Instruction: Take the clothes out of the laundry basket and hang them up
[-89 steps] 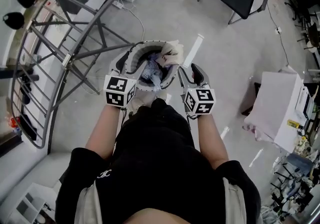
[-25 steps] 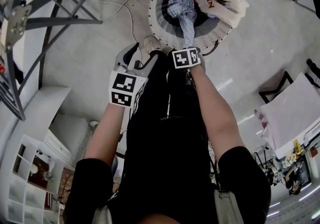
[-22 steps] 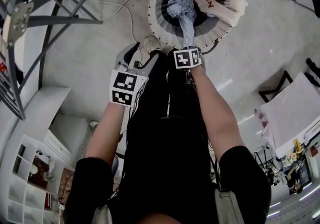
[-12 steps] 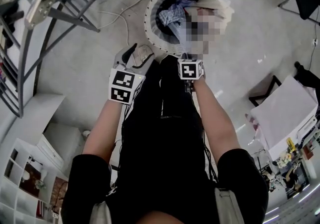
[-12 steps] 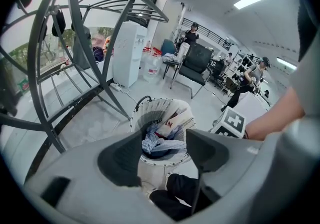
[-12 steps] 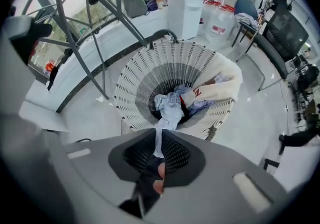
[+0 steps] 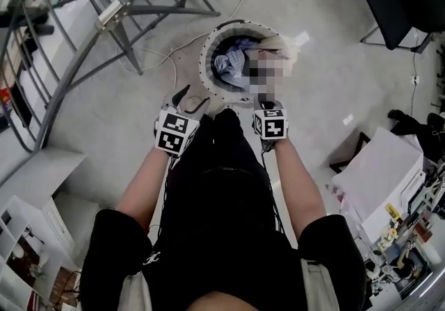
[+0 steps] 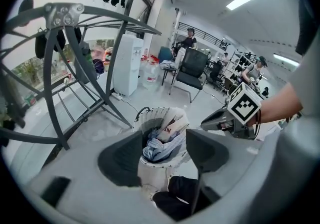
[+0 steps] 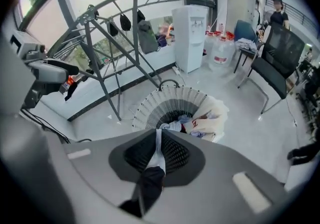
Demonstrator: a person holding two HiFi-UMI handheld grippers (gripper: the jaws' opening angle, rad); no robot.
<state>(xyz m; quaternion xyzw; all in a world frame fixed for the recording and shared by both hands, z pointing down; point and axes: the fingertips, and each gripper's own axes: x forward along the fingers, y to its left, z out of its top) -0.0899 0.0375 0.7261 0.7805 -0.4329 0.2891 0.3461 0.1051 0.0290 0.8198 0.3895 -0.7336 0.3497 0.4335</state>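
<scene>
As its jaws have just closed further, the right claw (image 9: 158, 134) pinches cloth (image 9: 158, 151).

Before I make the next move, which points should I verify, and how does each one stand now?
1. Left gripper free: ok, jaws apart, nothing between them.
2. Right gripper holds a garment: cannot tell; its jaws have just been closing to a narrow slit, and cloth in it cannot be confirmed.
3. Clothes in the laundry basket: ok, several lie inside.
4. Basket upright: ok.
5. Metal rack near for hanging: ok, it stands beside the basket, on the person's left.
</scene>
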